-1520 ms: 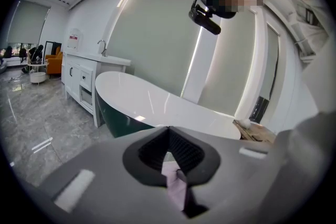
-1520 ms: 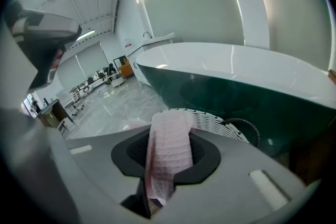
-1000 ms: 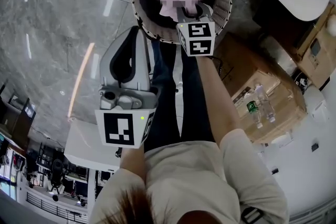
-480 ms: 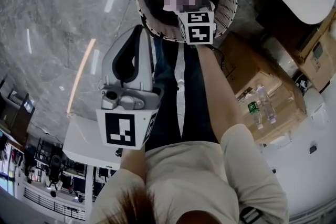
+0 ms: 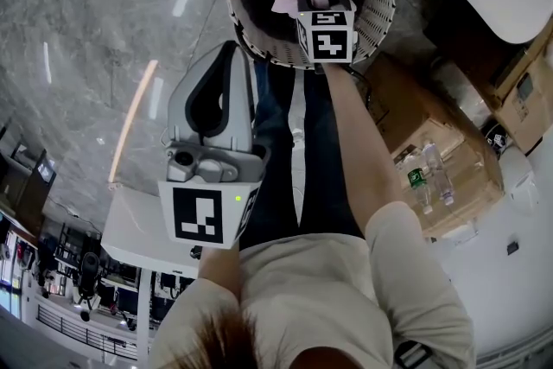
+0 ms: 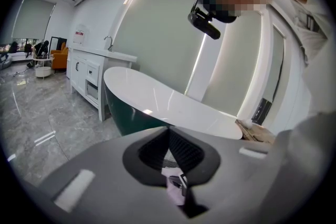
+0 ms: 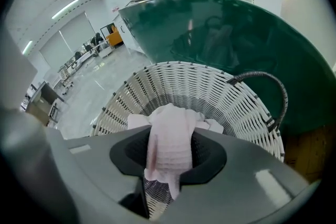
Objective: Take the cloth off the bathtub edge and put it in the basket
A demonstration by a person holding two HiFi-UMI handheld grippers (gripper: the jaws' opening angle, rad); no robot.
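Now the right gripper (image 7: pixel 169 162) points down into the round white woven basket (image 7: pixel 220 86). Its narrow jaws have just eased slightly wider, with the pale pink waffle-textured cloth (image 7: pixel 168 136) pinched between them inside the basket's rim, beside the dark green bathtub (image 7: pixel 236 34). The left gripper (image 6: pixel 176 168) hangs apart, its jaws together on nothing.

Your right claw (image 7: pixel 167 173), jaws just opening wider, pinches one cloth (image 7: pixel 169 136); one basket (image 7: pixel 220 92) below it, one bathtub (image 7: pixel 247 39) beyond, two bottles (image 5: pixel 421 179) behind.

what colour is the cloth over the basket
Pale pink, with a waffle-like weave; the cloth shows best in the right gripper view.
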